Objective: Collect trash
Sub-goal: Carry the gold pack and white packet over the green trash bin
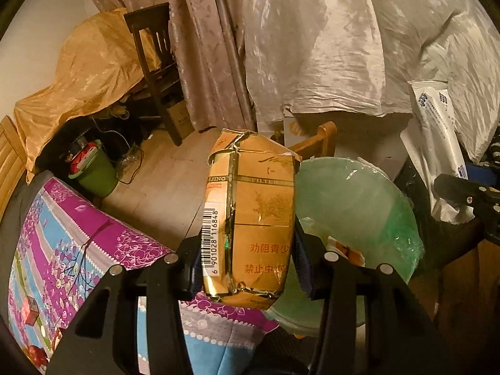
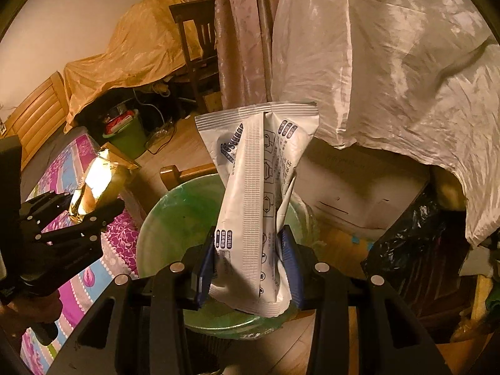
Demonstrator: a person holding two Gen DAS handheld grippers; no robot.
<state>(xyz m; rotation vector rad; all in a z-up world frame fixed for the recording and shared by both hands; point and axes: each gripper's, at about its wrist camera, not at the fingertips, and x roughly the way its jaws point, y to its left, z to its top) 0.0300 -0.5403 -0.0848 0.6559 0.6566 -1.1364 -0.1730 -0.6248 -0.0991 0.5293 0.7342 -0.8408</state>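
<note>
Bin-side claws [image 1: 247, 259] clamping pack [image 1: 250, 215], wrapper [image 2: 253, 212]

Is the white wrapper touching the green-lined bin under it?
Cannot tell. In the right wrist view the white wrapper, clamped in the right gripper, overlaps the bin rim, but no gap or contact shows plainly.

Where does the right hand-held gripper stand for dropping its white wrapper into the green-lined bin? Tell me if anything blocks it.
Probably yes: the right hand-held gripper holds the white wrapper above the green-lined bin, whose mouth looks open beneath it.
</note>
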